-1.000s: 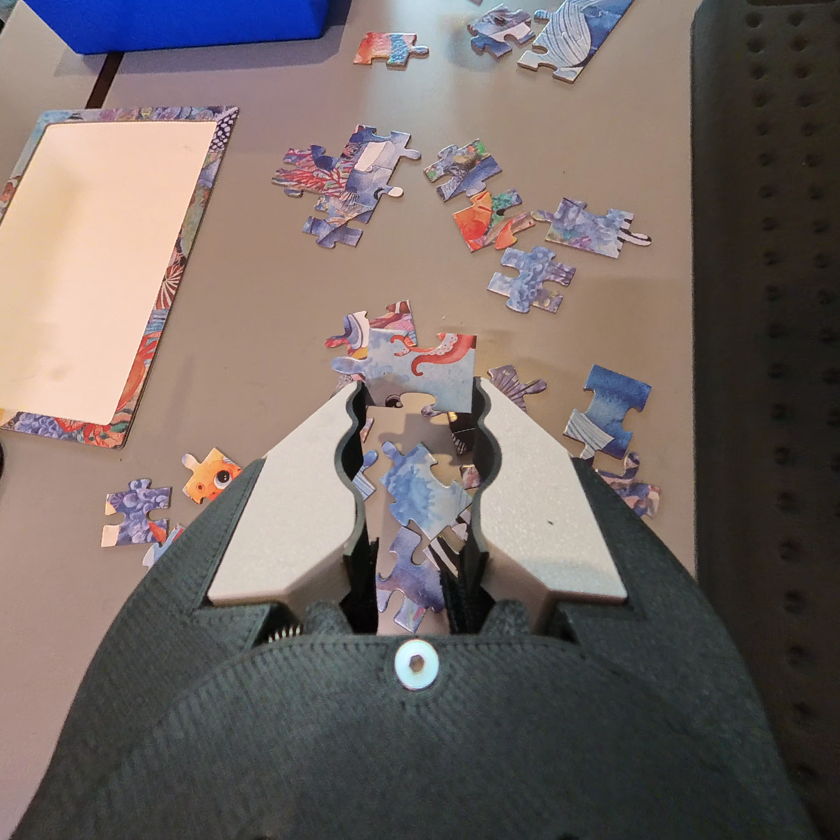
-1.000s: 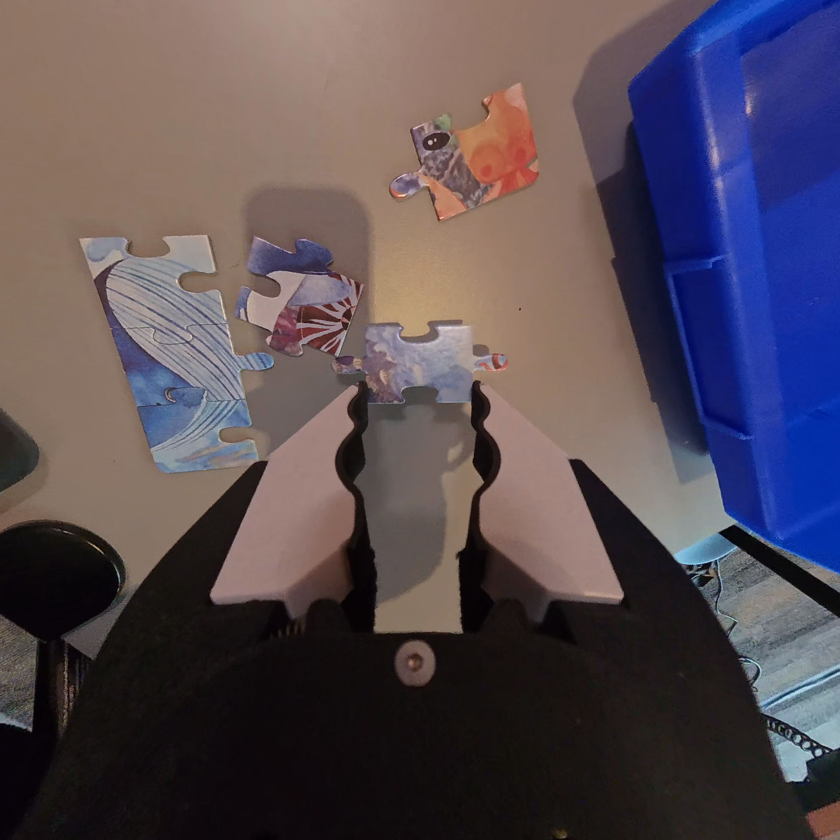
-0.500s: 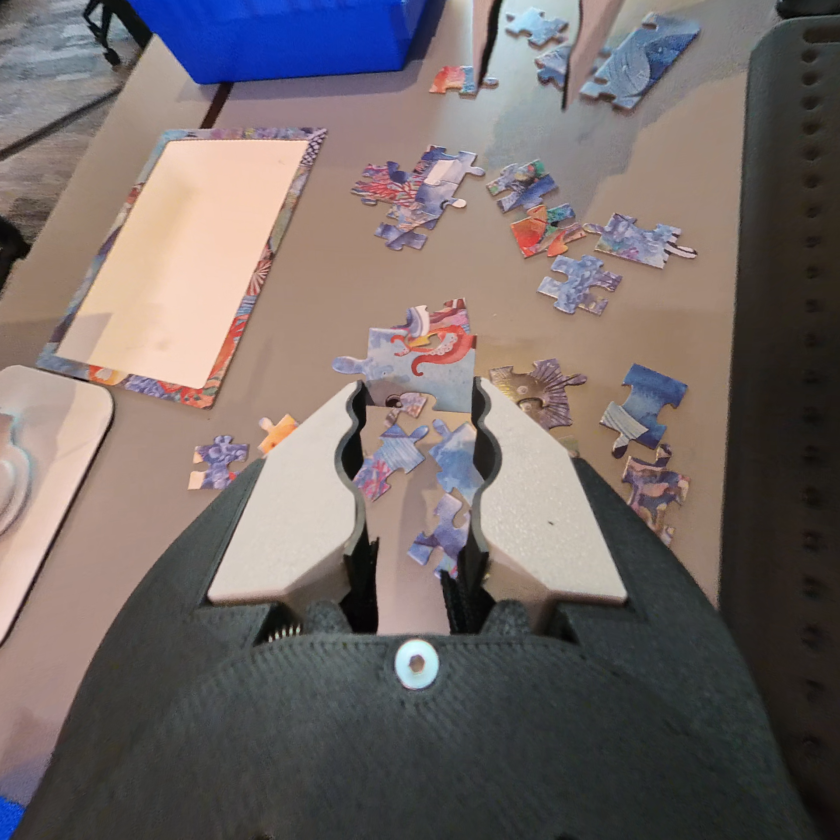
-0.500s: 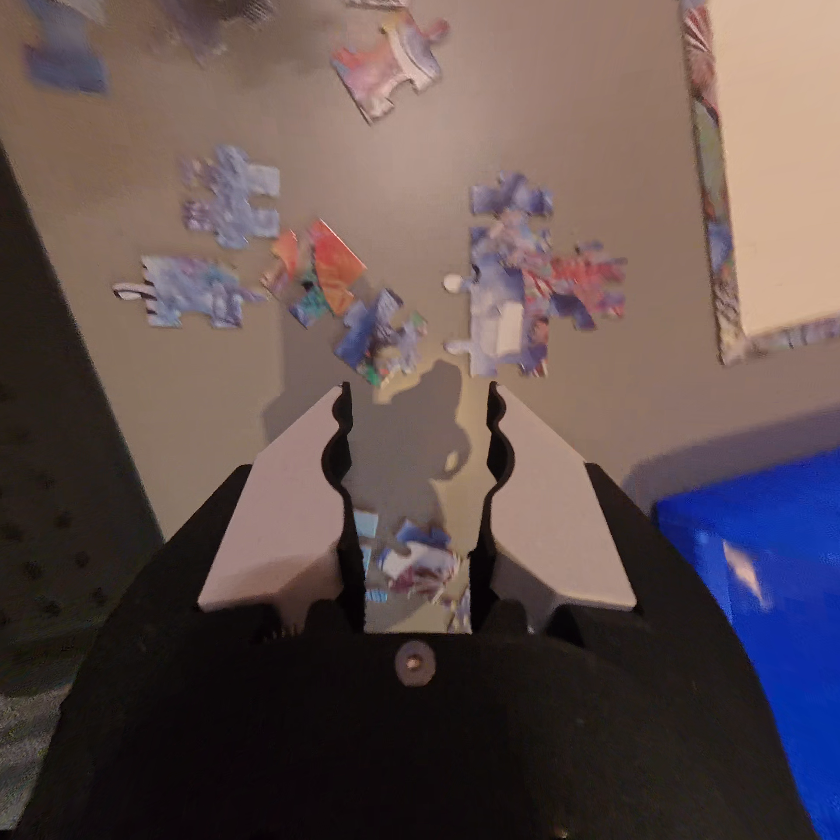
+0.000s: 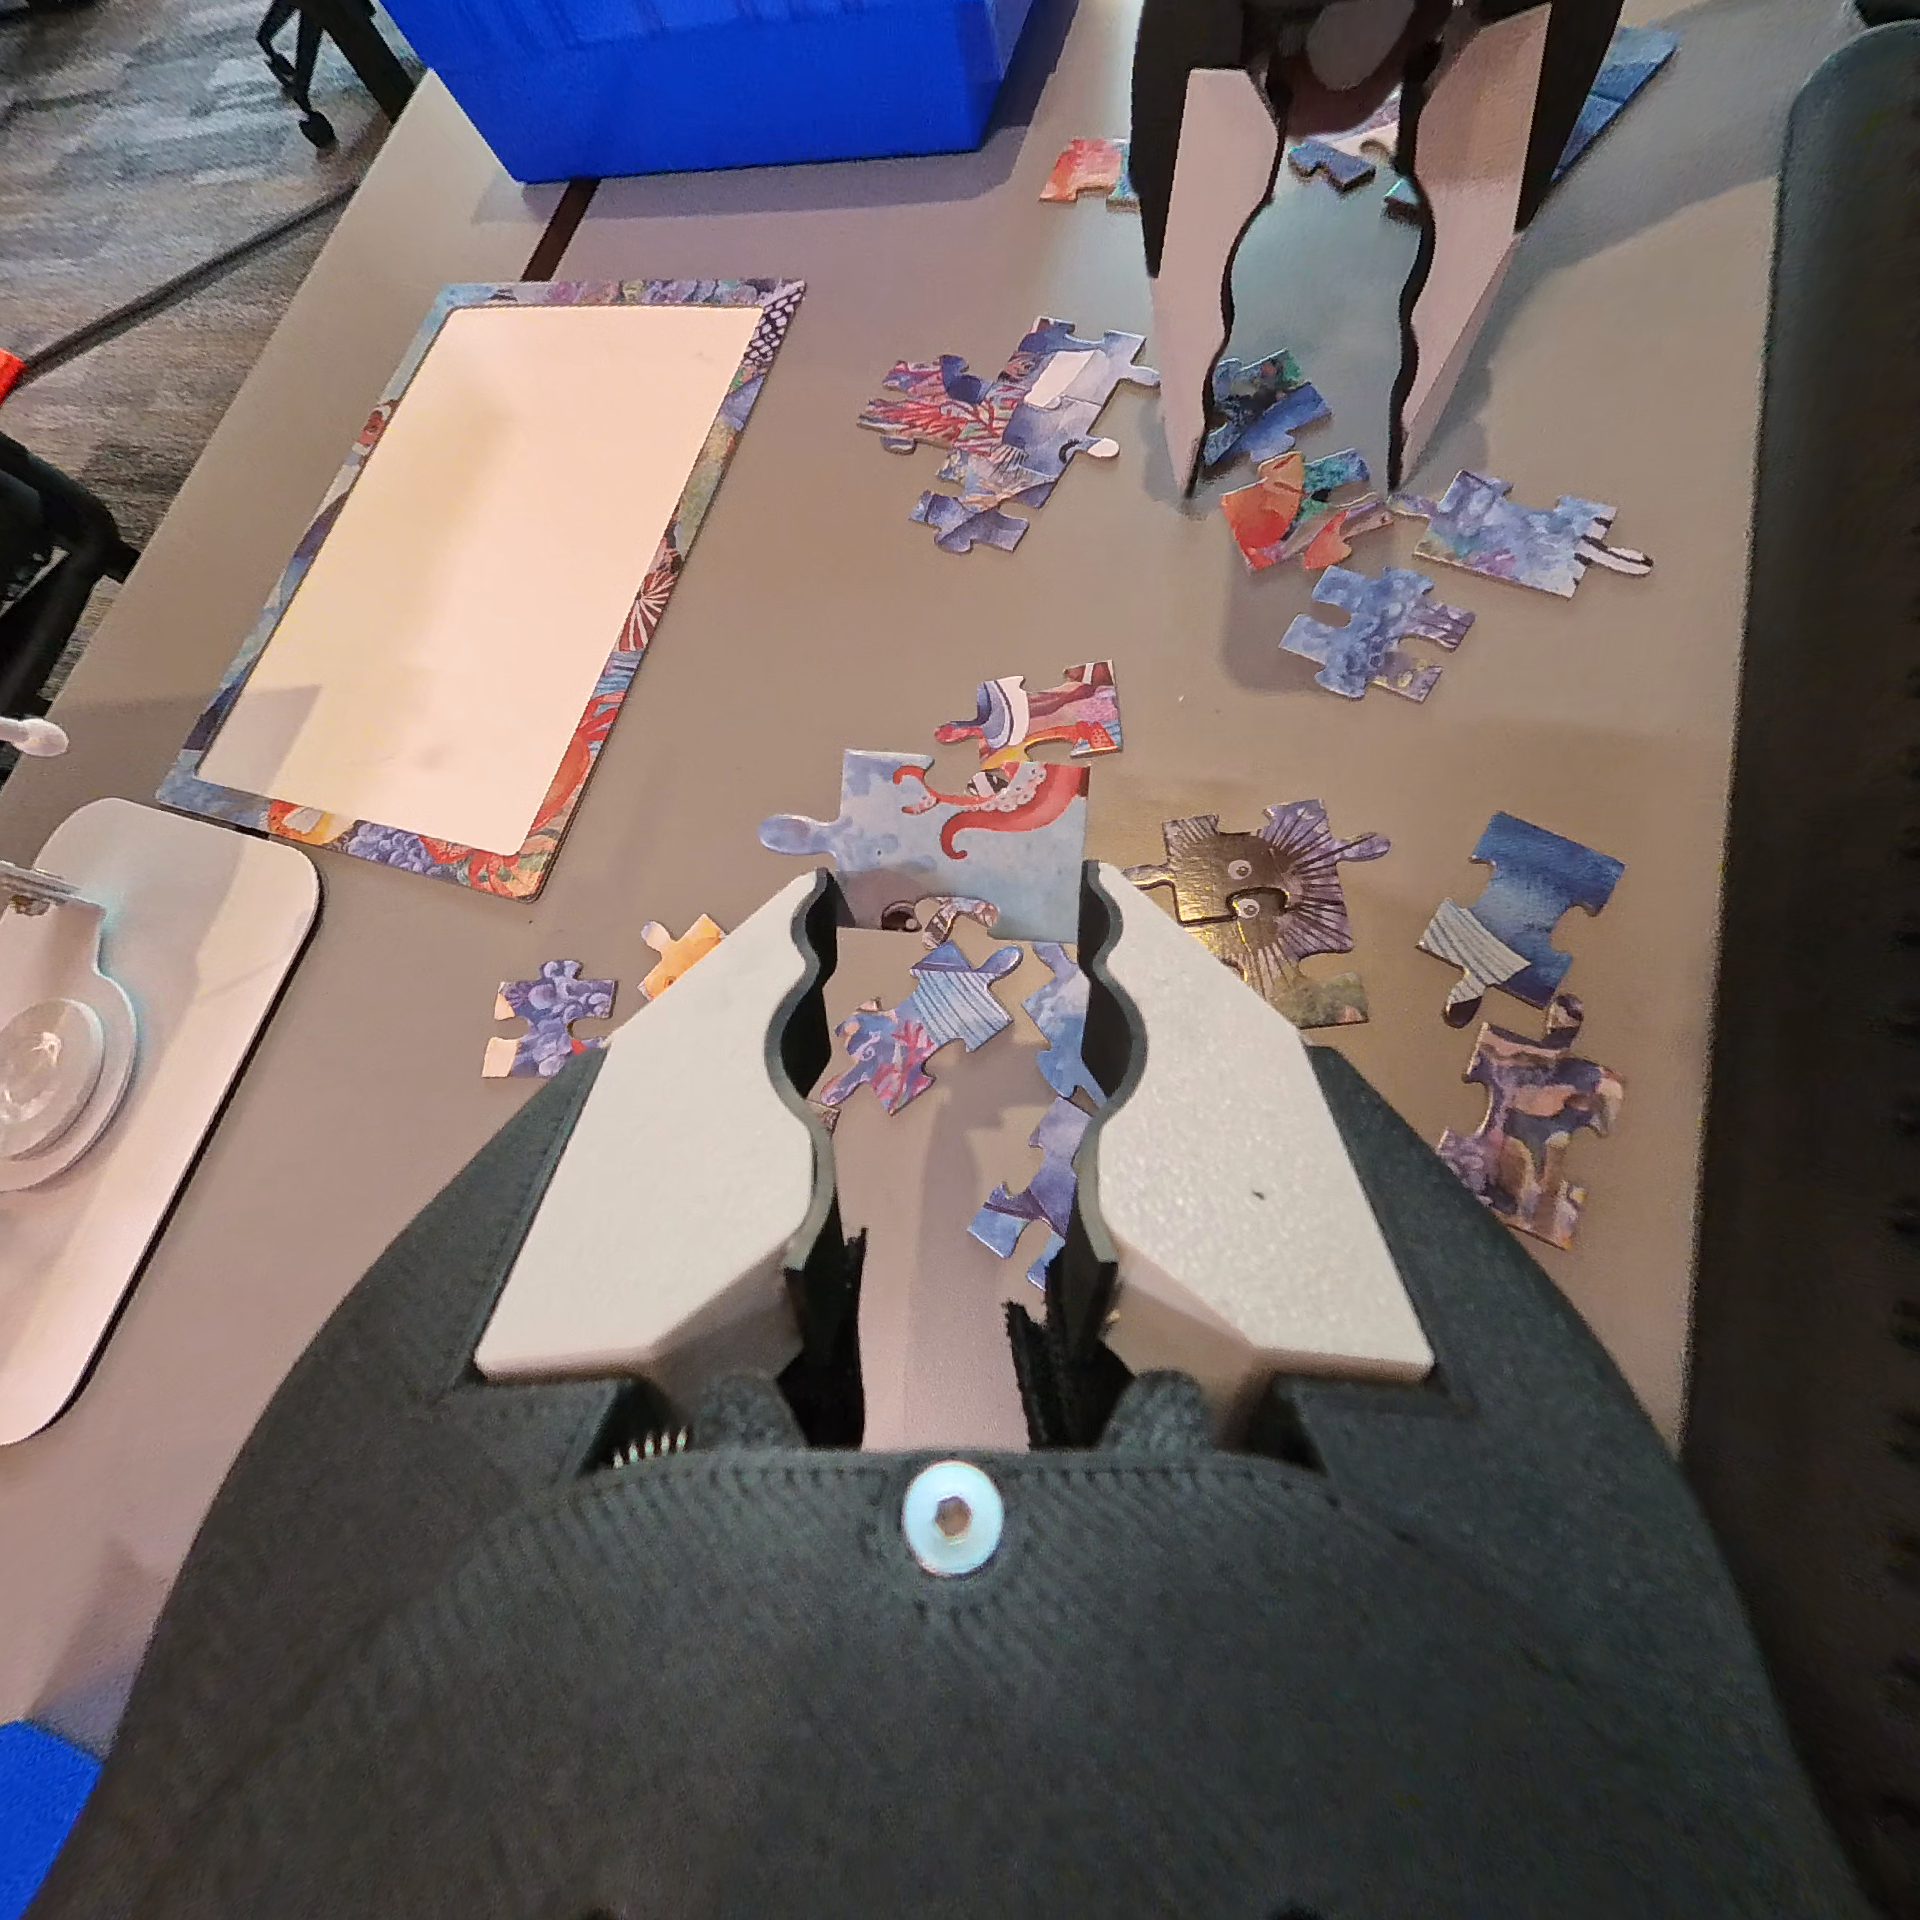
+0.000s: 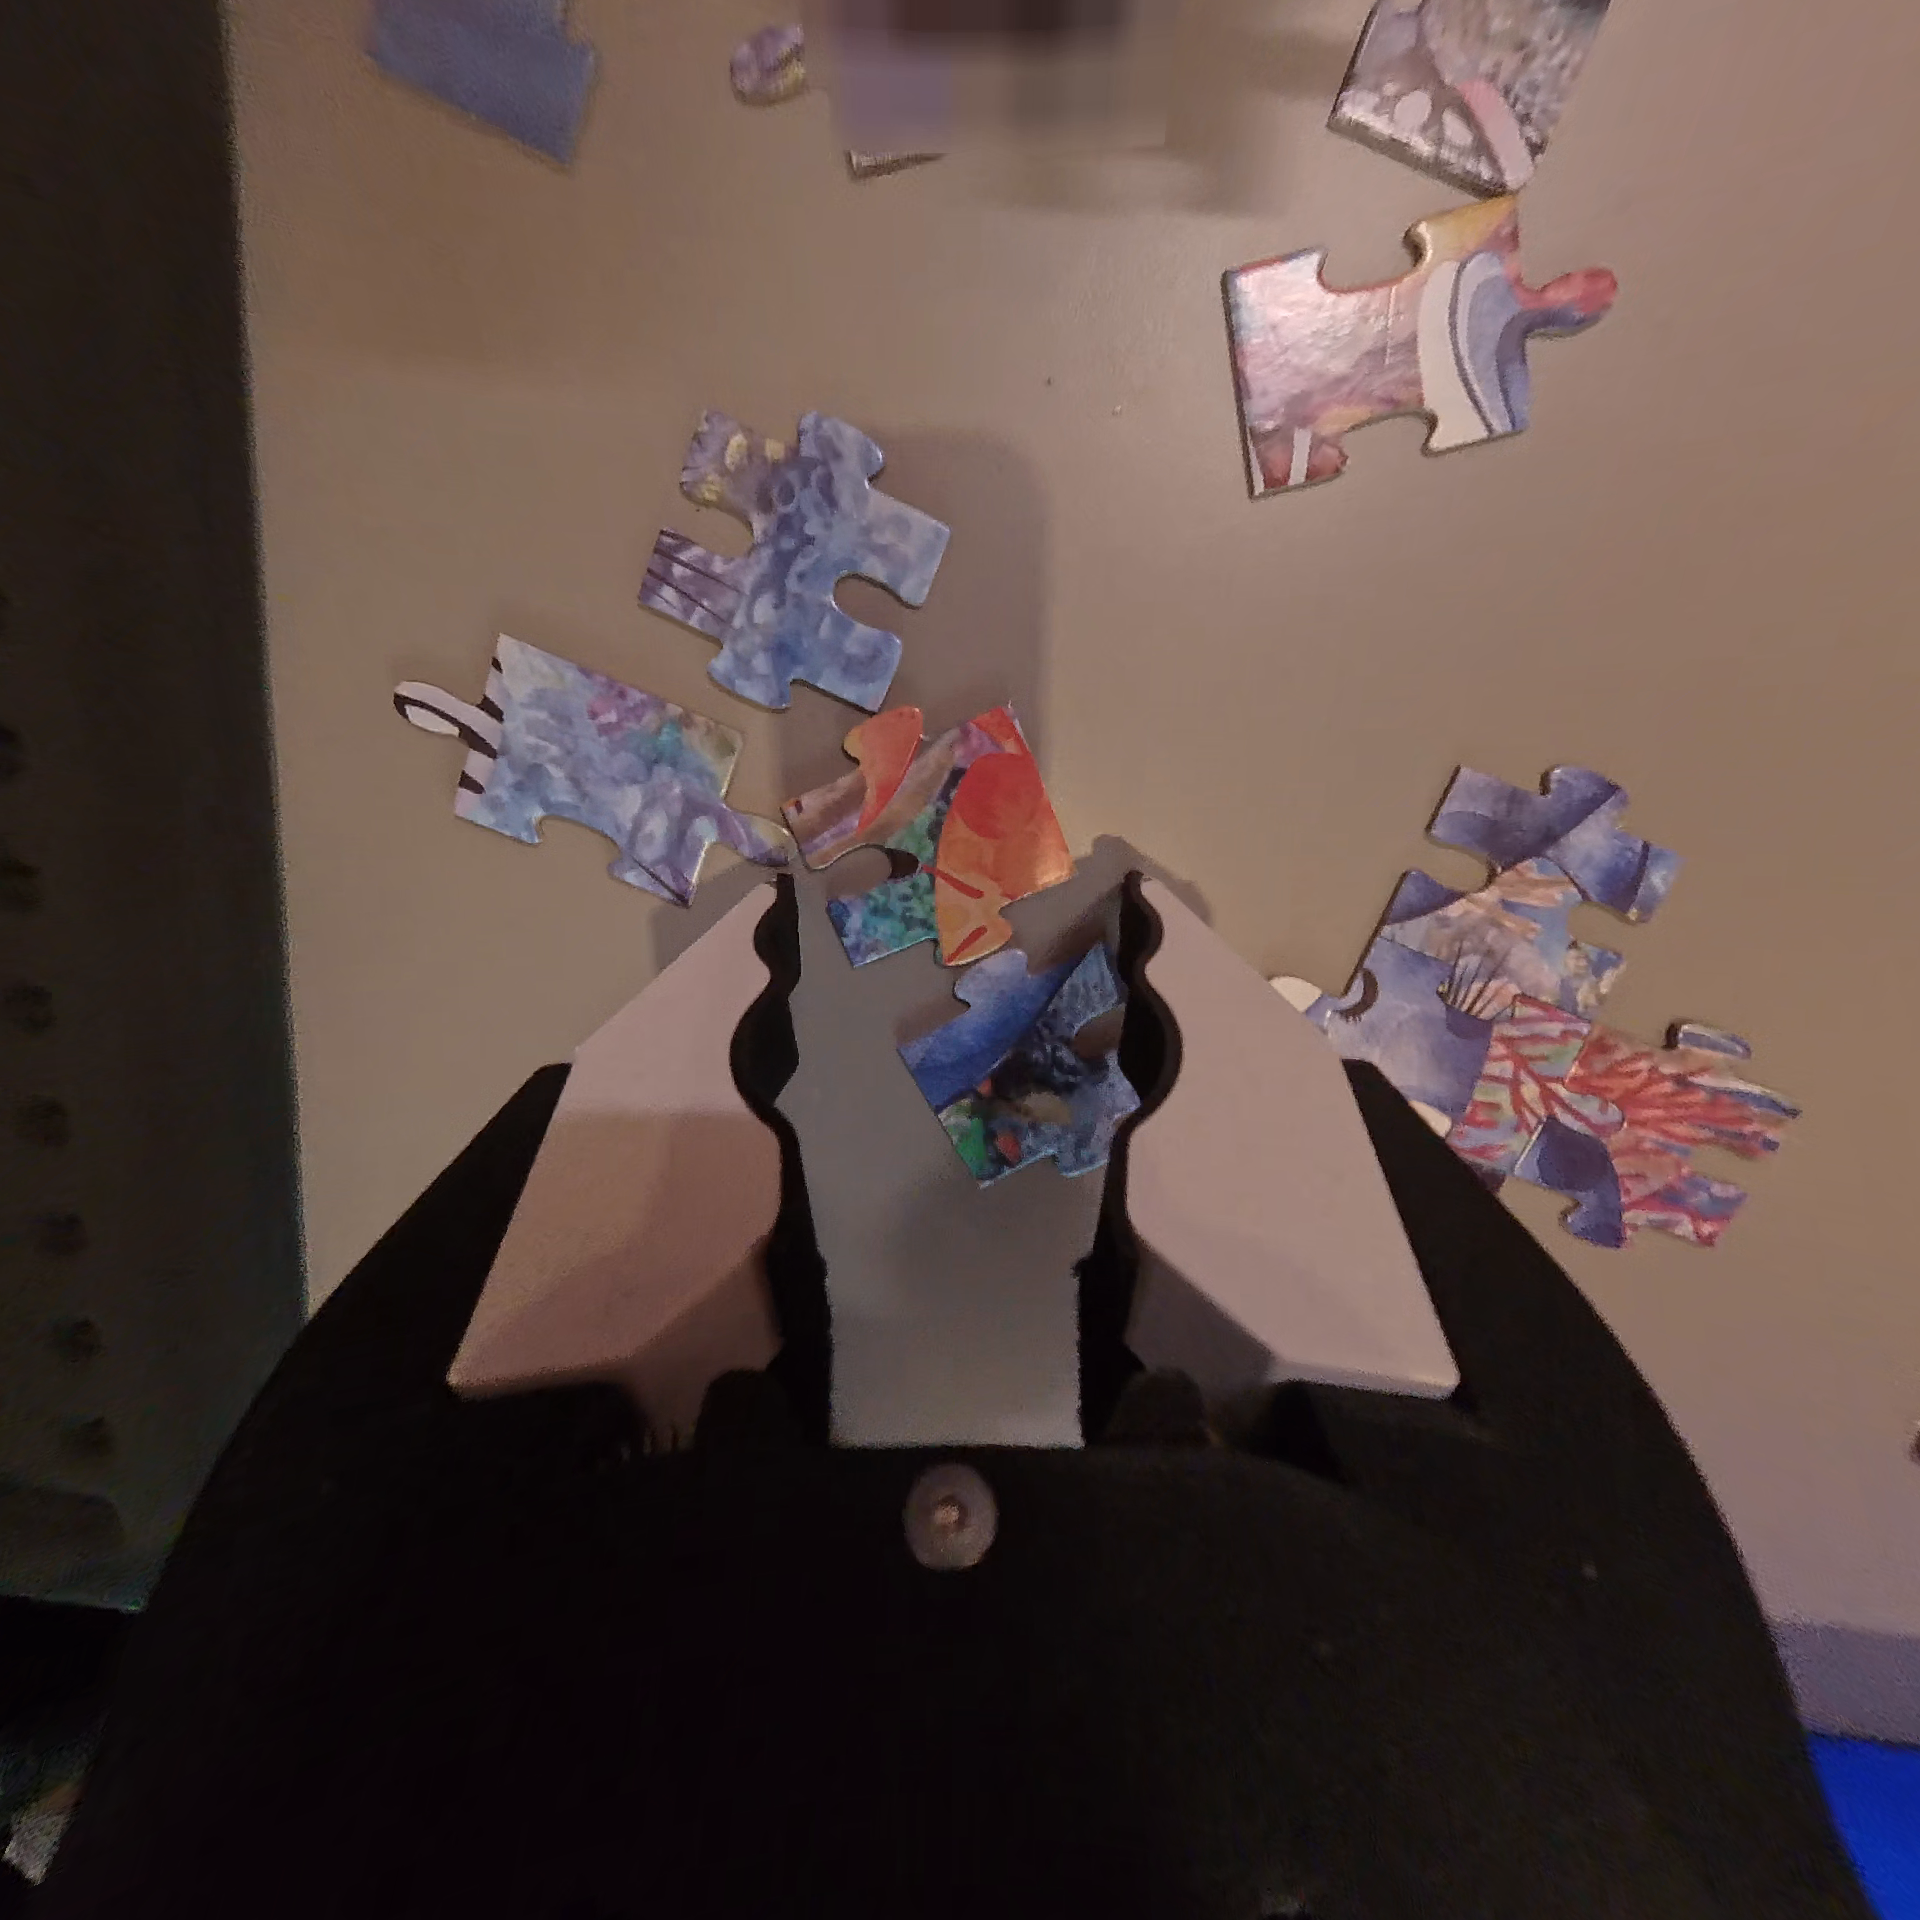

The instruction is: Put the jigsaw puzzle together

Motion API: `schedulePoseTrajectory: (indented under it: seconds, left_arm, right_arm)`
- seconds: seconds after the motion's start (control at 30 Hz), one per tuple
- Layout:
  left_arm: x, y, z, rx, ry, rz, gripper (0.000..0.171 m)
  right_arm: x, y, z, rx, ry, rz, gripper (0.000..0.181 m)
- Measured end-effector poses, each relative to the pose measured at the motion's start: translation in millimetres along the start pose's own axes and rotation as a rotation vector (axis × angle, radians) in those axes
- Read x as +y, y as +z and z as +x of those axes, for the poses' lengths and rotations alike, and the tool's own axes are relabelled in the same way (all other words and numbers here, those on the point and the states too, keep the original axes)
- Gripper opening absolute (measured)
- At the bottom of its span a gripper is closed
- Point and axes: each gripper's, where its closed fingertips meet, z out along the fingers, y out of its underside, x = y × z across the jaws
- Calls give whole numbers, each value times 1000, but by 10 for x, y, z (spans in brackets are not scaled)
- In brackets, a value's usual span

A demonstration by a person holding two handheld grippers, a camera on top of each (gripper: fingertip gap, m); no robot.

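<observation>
An octopus puzzle piece [image 5: 961, 836] is pinched in the left gripper [image 5: 956, 904] above the table [image 5: 790, 623], near the empty frame [image 5: 665, 582]. The right gripper [image 6: 956, 883], jaws spread, hovers over an orange piece [image 6: 977, 831]. Best lowered squarely before closing.

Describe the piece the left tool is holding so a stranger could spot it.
Right of the puzzle frame, among loose pieces, the left tool grips the octopus piece. It is pale blue with red tentacles, and only it is lifted off the table.
</observation>
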Motion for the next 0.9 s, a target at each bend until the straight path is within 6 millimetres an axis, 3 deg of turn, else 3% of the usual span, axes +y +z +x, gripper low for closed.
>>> schedulePoseTrajectory:
  seconds: [0.37,0.57,0.6,0.9]
  left_arm:
    - [-35,-58,-48,-28,-8,11,46]
    - [-37,-104,-90,-43,-14,20,46]
    - [-38,-110,-97,-45,-15,22,46]
    - [14,-113,-146,-57,-18,8,46]
  right_arm:
    - [-113,39,20,-1,0,52,46]
    - [-108,20,201,47,66,67,44]
    - [-122,4,238,57,67,72,30]
    - [-335,-90,382,71,63,104,33]
